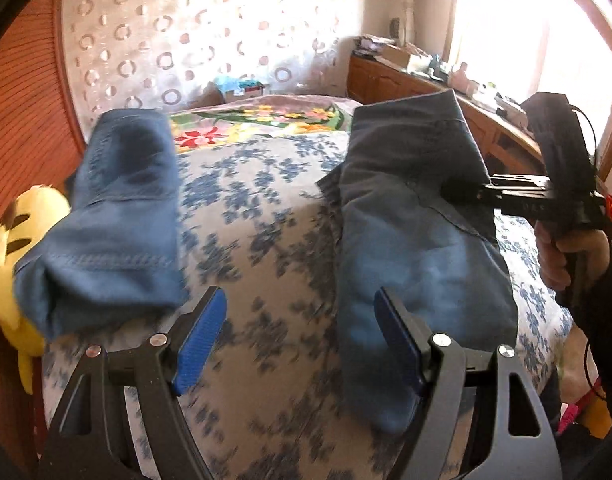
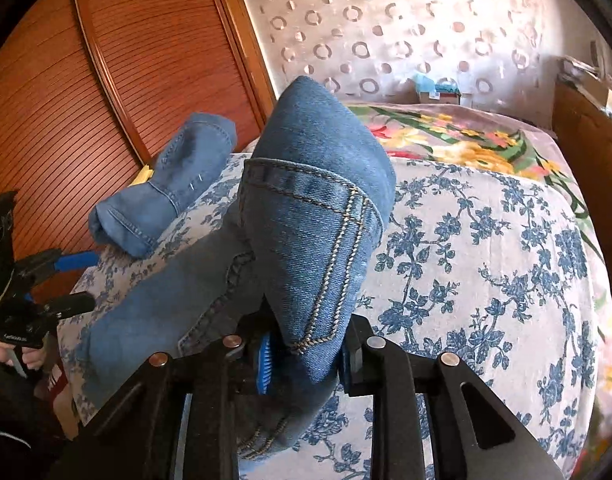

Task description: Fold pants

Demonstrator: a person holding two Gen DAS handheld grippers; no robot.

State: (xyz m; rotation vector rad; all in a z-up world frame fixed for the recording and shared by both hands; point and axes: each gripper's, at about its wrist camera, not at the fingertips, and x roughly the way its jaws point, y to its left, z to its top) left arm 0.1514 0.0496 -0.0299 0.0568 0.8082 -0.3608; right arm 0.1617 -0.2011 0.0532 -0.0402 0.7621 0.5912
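Mid-fold: right tongs [image 2: 306, 356] clamped on the jeans [image 2: 313, 216], left tongs [image 1: 300, 340] spread wide, empty; next, grabbing the other leg [image 1: 106, 216] on the bed [image 1: 266, 208].

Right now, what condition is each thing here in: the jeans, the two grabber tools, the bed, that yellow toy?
jeans: partly folded, one part lifted off the bed, a second bundle lying apart.
right gripper: shut on the jeans.
left gripper: open, holding nothing.
bed: covered by a blue-flowered sheet.
yellow plush toy: at the bed's edge, partly under denim.
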